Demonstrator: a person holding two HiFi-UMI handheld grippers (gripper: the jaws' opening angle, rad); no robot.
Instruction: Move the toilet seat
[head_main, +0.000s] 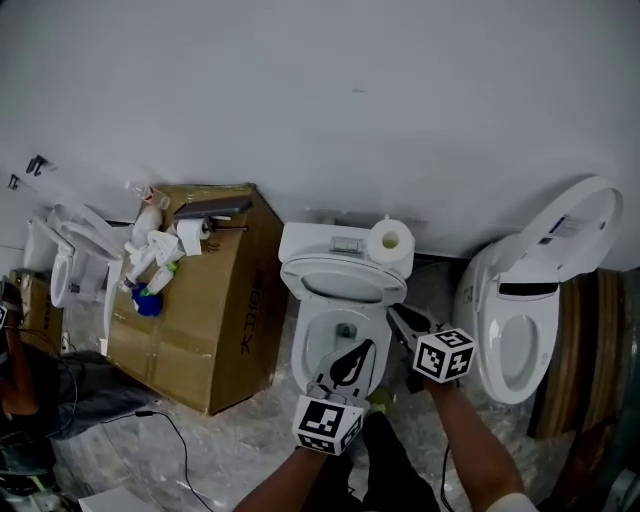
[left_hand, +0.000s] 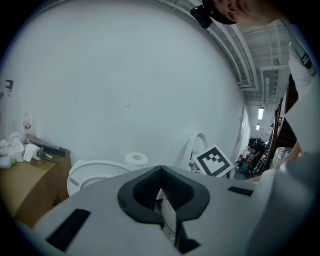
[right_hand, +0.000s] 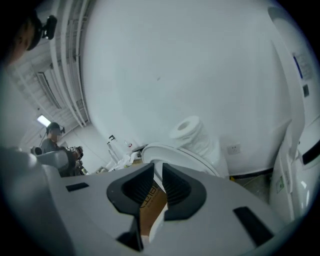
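At toilet seat (right_hand: 172, 154), right claw (right_hand: 158, 169) closing (straddling)

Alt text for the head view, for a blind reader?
Two hand-held grippers reach a white toilet: the left gripper over its front, the right gripper at its right side, jaws closing with a white rim edge between them. A paper roll stands on the tank; a cardboard box stands left, a second toilet right.

Mottled grey floor (head_main: 235, 445) along the far wall (head_main: 350, 100).
On it stand a cardboard box (head_main: 215, 320) at left, a toilet (head_main: 345, 262) in the middle, a second toilet (head_main: 478, 300) at right; a black cable (head_main: 183, 437) trails near the box.
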